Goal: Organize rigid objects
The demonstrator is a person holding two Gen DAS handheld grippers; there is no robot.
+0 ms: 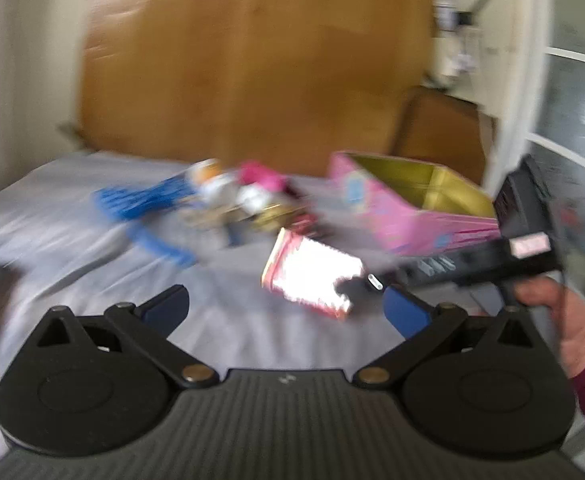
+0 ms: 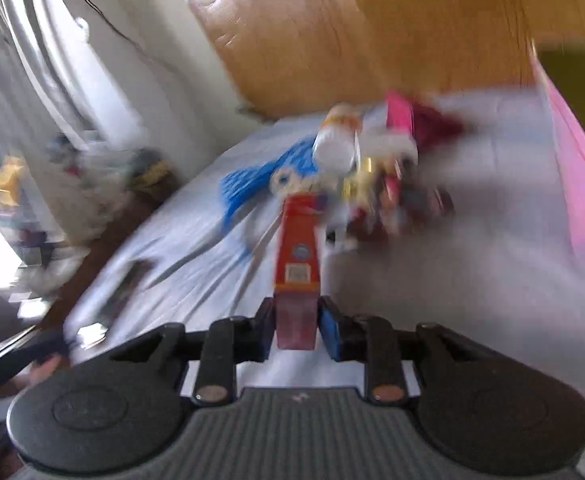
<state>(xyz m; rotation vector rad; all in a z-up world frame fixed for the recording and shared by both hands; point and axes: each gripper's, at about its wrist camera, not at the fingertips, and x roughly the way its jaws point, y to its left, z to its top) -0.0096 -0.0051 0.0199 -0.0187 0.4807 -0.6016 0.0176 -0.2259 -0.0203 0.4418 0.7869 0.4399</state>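
The left gripper (image 1: 286, 304) is held low at the near edge of the scene with its jaws spread wide and nothing between them. The right gripper (image 2: 296, 322) has its jaws drawn in tight, clamped on the near end of a red box (image 2: 297, 252). The right hand (image 1: 564, 320), in a dark red sleeve, grips its handle at the right side.

a grey-sheeted bed (image 1: 72, 216) carries a pink tin (image 1: 408, 204) and blurred clutter (image 1: 228, 196).

Red carton (image 2: 297, 256) (glare-white from the left wrist), pink tin (image 1: 408, 208) lined gold, blue brush (image 1: 140, 200), grey sheet (image 1: 72, 240).
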